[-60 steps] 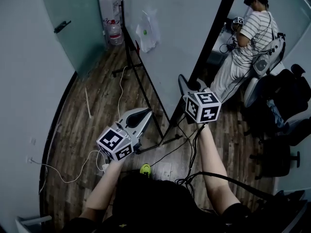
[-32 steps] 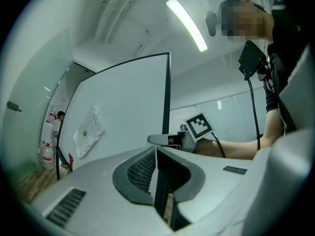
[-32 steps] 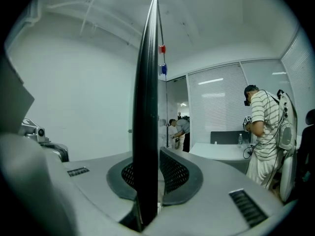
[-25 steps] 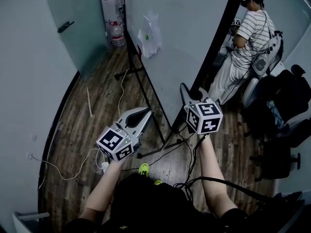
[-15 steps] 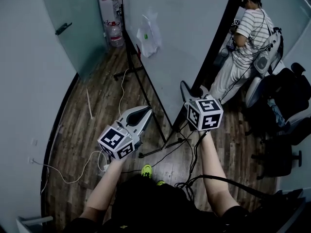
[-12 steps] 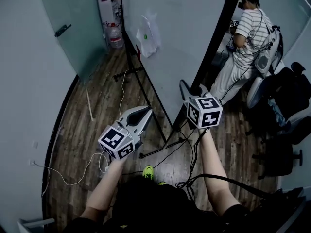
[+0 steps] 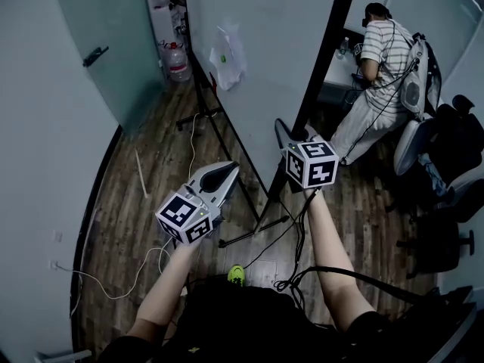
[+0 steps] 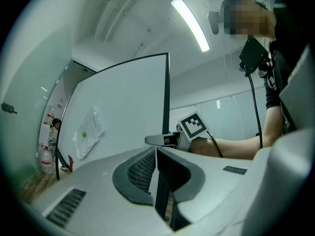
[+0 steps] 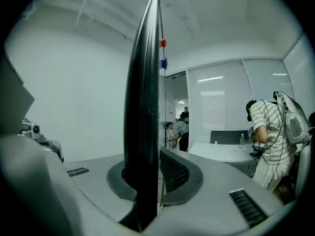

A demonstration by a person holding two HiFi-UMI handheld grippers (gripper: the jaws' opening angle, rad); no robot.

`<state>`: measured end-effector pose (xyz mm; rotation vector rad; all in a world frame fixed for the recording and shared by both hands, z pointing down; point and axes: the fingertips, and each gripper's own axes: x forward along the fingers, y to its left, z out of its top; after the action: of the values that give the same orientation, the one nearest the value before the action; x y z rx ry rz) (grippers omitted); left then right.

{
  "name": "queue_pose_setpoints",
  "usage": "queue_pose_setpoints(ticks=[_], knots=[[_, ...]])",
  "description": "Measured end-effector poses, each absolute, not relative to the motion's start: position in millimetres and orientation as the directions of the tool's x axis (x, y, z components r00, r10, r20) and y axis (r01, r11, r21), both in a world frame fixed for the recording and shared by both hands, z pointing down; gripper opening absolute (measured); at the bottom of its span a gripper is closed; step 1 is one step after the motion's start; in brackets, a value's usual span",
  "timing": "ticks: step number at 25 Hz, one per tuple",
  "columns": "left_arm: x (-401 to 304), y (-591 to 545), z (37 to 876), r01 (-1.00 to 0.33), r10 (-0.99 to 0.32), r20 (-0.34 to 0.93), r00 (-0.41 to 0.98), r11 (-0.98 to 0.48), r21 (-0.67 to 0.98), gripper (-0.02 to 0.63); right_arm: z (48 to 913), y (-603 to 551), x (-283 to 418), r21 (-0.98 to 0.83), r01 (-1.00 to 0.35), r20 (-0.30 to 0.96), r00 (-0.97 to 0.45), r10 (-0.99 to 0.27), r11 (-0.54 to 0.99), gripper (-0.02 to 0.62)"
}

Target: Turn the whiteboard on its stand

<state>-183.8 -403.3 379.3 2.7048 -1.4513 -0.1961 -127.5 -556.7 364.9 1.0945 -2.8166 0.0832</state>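
Observation:
The whiteboard (image 7: pixel 272 36) stands upright on a black stand (image 7: pixel 217 131), its white face toward me. Its black frame edge (image 7: pixel 324 48) runs down to my right gripper (image 7: pixel 285 131), which is shut on that edge. In the right gripper view the dark frame edge (image 9: pixel 142 107) fills the space between the jaws of the right gripper (image 9: pixel 150 175). My left gripper (image 7: pixel 230 168) is shut and empty, held low in front of the board's face and apart from it. The left gripper (image 8: pixel 156 154) looks along the whiteboard (image 8: pixel 128 112) toward the right gripper's marker cube (image 8: pixel 192 127).
A plastic bag (image 7: pixel 229 54) is stuck to the board; red and blue magnets (image 9: pixel 162 53) sit on its other face. A person in a striped shirt (image 7: pixel 378 51) stands at a desk behind. Office chairs (image 7: pixel 454 150), water bottles (image 7: pixel 179 60), a glass door (image 7: pixel 98 59) and floor cables (image 7: pixel 121 278) surround the stand.
The right gripper, still clamped on the frame edge, has shifted up and left in the head view, and the board's edge with it. The left gripper has drifted the same way.

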Motion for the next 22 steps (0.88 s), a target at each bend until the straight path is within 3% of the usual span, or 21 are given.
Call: queue_pose_setpoints(ticks=[22], knots=[[-185, -407, 385, -0.821, -0.832, -0.090, 0.547, -0.554, 0.138, 0.006, 368, -576, -146, 0.030, -0.661, 0.155, -0.738, -0.657, 0.750, 0.054]])
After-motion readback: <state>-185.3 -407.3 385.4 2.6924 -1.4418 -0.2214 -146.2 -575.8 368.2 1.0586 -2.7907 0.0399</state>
